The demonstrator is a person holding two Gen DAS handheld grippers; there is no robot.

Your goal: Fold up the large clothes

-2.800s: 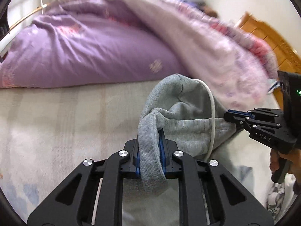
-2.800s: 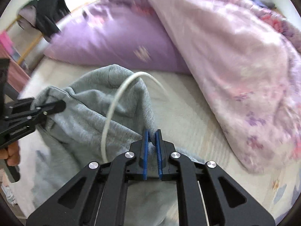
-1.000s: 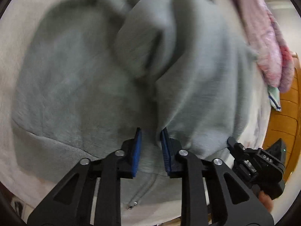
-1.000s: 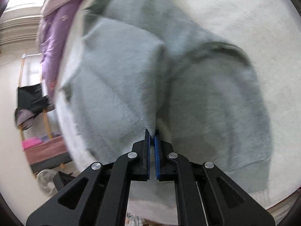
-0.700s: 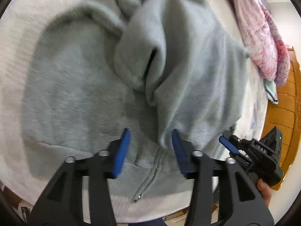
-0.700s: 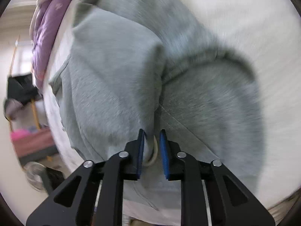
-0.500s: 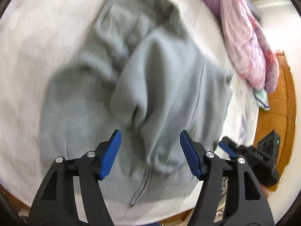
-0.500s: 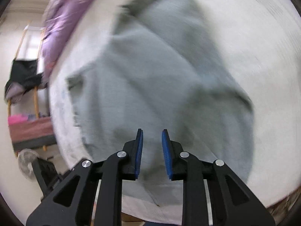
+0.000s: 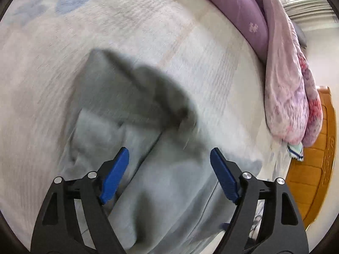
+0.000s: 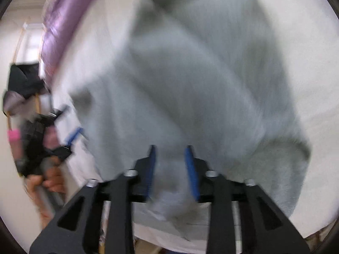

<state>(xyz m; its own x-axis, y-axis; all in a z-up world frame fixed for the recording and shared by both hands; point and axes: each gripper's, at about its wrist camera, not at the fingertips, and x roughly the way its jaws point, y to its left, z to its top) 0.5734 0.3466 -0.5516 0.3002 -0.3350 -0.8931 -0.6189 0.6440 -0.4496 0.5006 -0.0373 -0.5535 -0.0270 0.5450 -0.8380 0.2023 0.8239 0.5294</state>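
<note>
Released since a second ago: both pinches on the hoodie (image 9: 118, 97), and pulled back and up from it, so more bed (image 9: 148, 21) shows round the cloth. Blurred in both views, so fine detail not readable.

Left gripper (image 9: 168, 150): spread wide and opening further, holding nothing; only grey cloth lying below the gap, clear of both pads. Right gripper (image 10: 170, 147): about half apart and also opening; cloth seen through the gap, apparently lying below it and not pressed by either pad, though smeared too much to be sure.

Lies flat on the sheet at the near edge of the bed, well apart from the quilt (image 9: 286, 84) and the headboard (image 9: 317, 169).

Step in hand, by judgement: letting go after laying the garment out or finishing one fold, with more folding to come. Looks early to midway, since still broad and rumpled, with a darker bunched part across the far end.

Next move calls for two fresh holds on one side or one end, both on an edge, not on the loose middle, then a carry across together and level so the layer lands square.

Long axis: runs from the near bed edge away toward the far side, slanting up-left in the left view, nearly straight up the frame in the right view. Probably hood at the far end, hem nearest; not certain through the blur.
</note>
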